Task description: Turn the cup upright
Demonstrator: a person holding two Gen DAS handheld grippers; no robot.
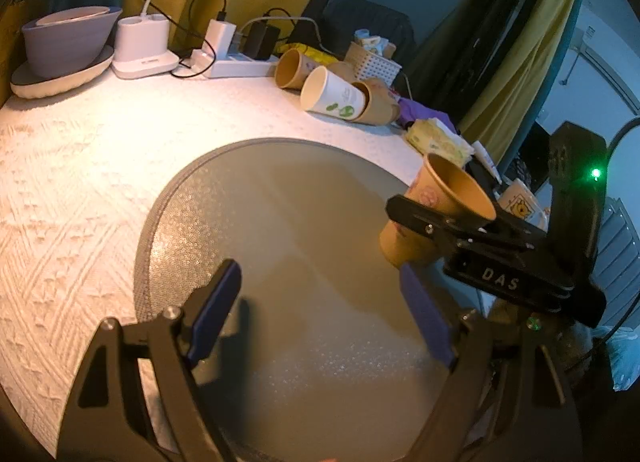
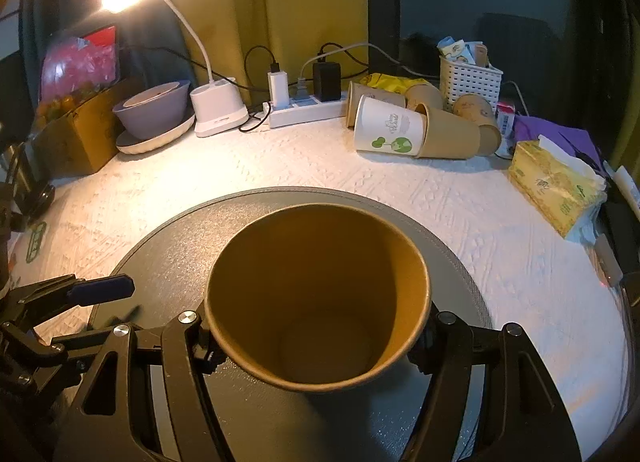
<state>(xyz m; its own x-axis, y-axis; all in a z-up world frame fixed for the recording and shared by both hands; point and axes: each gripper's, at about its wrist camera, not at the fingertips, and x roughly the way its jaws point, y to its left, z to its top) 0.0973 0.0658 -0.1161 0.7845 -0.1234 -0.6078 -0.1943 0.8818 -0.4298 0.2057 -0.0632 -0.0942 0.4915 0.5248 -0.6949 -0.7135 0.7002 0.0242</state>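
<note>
Your right tongs (image 2: 320, 338) are clamped on the brown paper cup (image 2: 320, 294), mouth up and tilted, above the round grey mat (image 2: 168, 246) on the worktop (image 2: 500, 229). Your left tongs (image 1: 320, 310) gape apart, holding nothing, just beside it.

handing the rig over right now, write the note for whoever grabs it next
Right tool: shut on the brown paper cup, fingers clamped on its sides. The cup is off the surface, above the right side of the round grey mat, mouth up but tilted.
Left tool: open, holding nothing, hovering over the mat.
Done: cup picked up and turned roughly mouth-up.
Left: level it, set it down standing on the mat, open the right tool and back away.
Other cups lie on their sides at the back of the table, not touched by either tool.
</note>
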